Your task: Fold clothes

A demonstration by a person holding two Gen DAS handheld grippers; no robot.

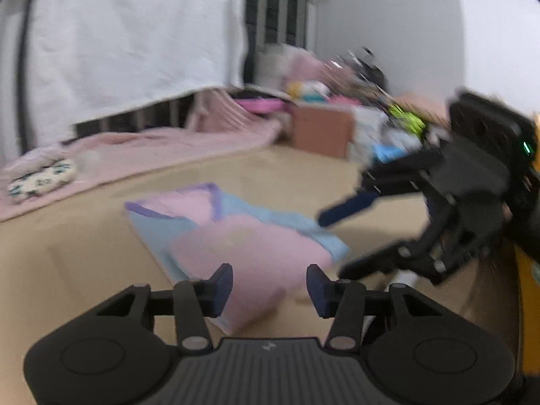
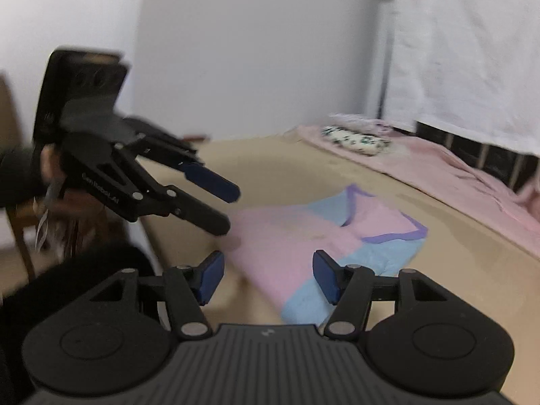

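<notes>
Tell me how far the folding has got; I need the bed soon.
Done, it seems: the pink and blue top lies on the tan sheet as a compact folded bundle. In hand: nothing; the left gripper and right gripper are both open and off the cloth. Left: perhaps a final fold or moving it aside, and the heap of clothes beyond the bed may still need folding.

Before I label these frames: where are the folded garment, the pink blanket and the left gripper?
folded garment (image 1: 249,253), left wrist view, pink top panel.
pink blanket (image 2: 438,168), right wrist view, flat middle.
left gripper (image 1: 270,283), left wrist view, between fingertips.
</notes>
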